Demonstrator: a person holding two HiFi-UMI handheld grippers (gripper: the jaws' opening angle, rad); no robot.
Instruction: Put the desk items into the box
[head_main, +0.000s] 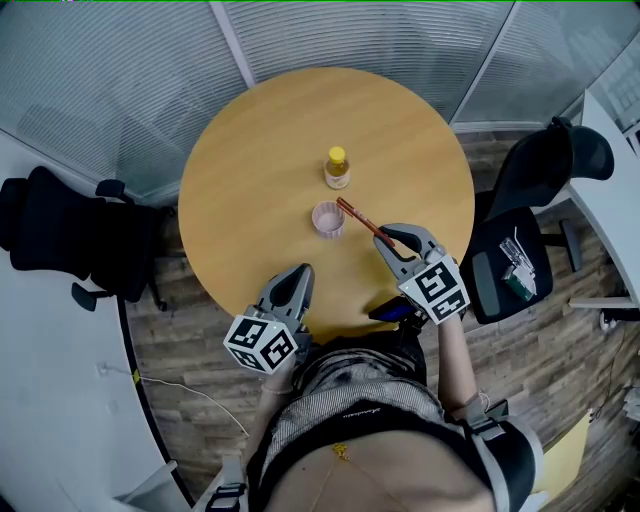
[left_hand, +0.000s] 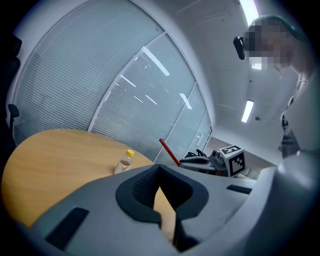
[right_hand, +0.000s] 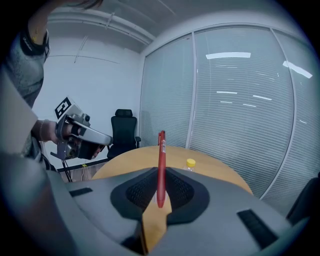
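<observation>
My right gripper (head_main: 392, 238) is shut on a red pen (head_main: 358, 216), which slants up and left from the jaws. The pen's far end reaches the right rim of a small pink-white container (head_main: 328, 218) in the middle of the round wooden table (head_main: 250, 150). In the right gripper view the pen (right_hand: 161, 165) stands upright between the pads. A small bottle with a yellow cap (head_main: 337, 168) stands just behind the container. My left gripper (head_main: 298, 275) hovers at the table's near edge, shut with nothing in it. The left gripper view shows the bottle (left_hand: 124, 161) and the pen (left_hand: 169, 151).
One black office chair (head_main: 60, 235) stands left of the table. A second chair (head_main: 540, 180) on the right has small items on its seat (head_main: 518, 268). Glass walls with blinds curve behind the table. The floor is wood planks.
</observation>
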